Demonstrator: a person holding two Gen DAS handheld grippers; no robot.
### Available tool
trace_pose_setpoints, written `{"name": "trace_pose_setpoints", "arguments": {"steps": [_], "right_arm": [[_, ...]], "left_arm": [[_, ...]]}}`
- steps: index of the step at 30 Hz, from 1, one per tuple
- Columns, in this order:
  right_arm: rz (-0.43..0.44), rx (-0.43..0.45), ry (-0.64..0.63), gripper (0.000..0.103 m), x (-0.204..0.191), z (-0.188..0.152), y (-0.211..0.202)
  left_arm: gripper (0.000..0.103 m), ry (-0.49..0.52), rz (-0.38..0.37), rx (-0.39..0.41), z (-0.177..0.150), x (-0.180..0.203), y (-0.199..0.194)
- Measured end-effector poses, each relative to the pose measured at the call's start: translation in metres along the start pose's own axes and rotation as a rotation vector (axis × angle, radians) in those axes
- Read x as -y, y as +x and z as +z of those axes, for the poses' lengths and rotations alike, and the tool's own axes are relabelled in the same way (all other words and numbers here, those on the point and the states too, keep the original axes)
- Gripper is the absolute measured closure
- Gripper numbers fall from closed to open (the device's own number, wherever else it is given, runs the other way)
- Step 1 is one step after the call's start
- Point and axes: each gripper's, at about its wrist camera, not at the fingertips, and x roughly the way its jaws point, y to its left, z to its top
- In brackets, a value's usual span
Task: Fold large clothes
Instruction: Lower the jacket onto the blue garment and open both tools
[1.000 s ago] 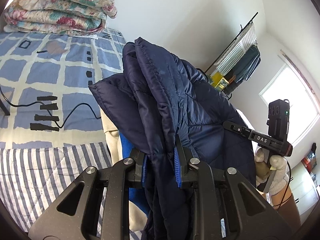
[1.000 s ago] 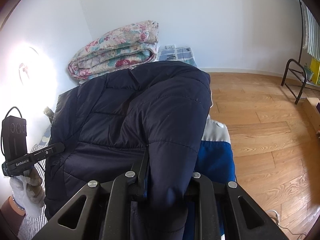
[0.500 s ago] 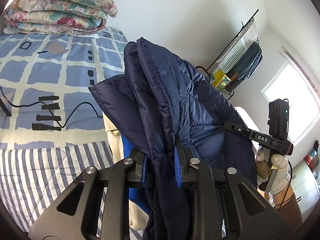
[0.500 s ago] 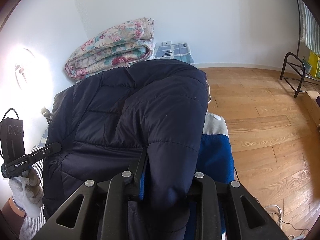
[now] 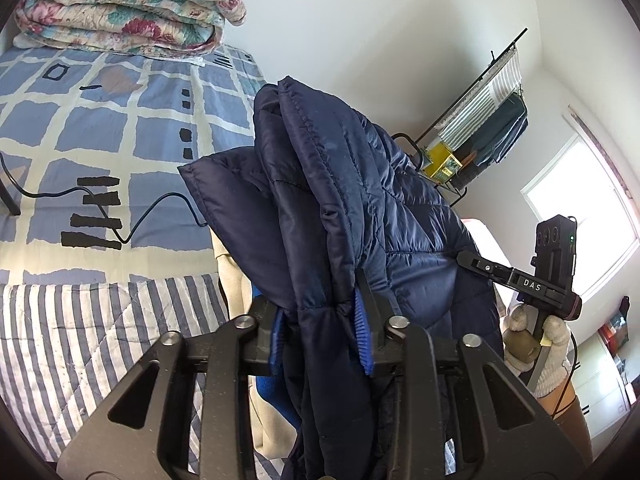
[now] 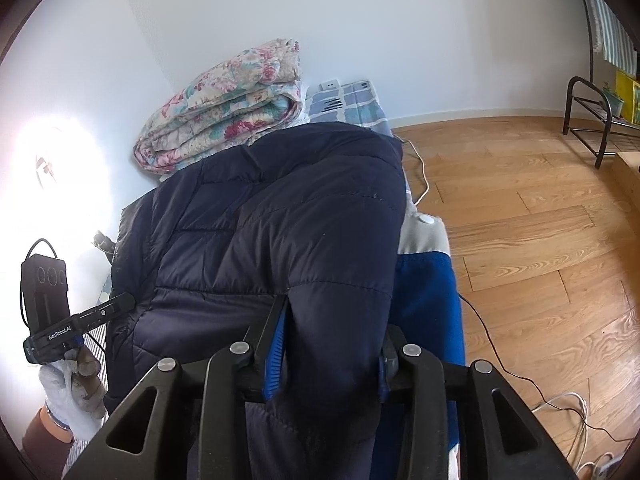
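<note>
1. Navy quilted fabric fills both tongs: the left tongs [image 5: 324,332] have a bunched edge of the padded jacket [image 5: 360,200] between their blue pads, and the jaws have just been opening, a gap showing at the right pad.
2. The right tongs [image 6: 332,348] straddle a thick fold of the same jacket [image 6: 280,220]; they too have just been opening, and whether they grip it I cannot tell.
3. The jacket lies heaped at frame centre, over the bed [image 5: 100,120] and a blue garment [image 6: 428,300].
4. Judged step: letting go after a fold. Next, both tongs likely need to back clear without dragging cloth, then take a fresh edge.
5. A floral quilt [image 5: 120,4] sits upper left.
</note>
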Motion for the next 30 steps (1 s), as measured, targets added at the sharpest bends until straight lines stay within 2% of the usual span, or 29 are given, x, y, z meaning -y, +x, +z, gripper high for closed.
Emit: {"name": "trace_pose_setpoints", "arguments": {"steps": [1,6,8,9,22,30], "right_arm": [[-0.001,0.001,0.006,0.065,0.001,-0.001,-0.001],[-0.014,0.012,0.020,0.050,0.002,-0.003,-0.008],[-0.019,0.026,0.027,0.043,0.002,-0.004,-0.014],[-0.022,0.034,0.034,0.042,0.001,-0.004,-0.016],[-0.059,0.089,0.059,0.041,-0.009,-0.021,-0.057],[-0.065,0.113,0.043,0.041,-0.036,-0.042,-0.096]], "left_arm": [[0.066,-0.002,0.002,-0.001,0.000,0.000,0.000],[0.034,-0.023,-0.003,0.007,0.001,-0.002,-0.003],[0.034,-0.028,0.009,0.012,0.001,-0.002,-0.005],[0.034,-0.029,0.011,0.011,0.001,-0.002,-0.006],[0.034,-0.021,0.008,0.028,-0.014,0.008,-0.040],[0.034,0.022,0.000,0.062,-0.033,0.034,-0.089]]}}
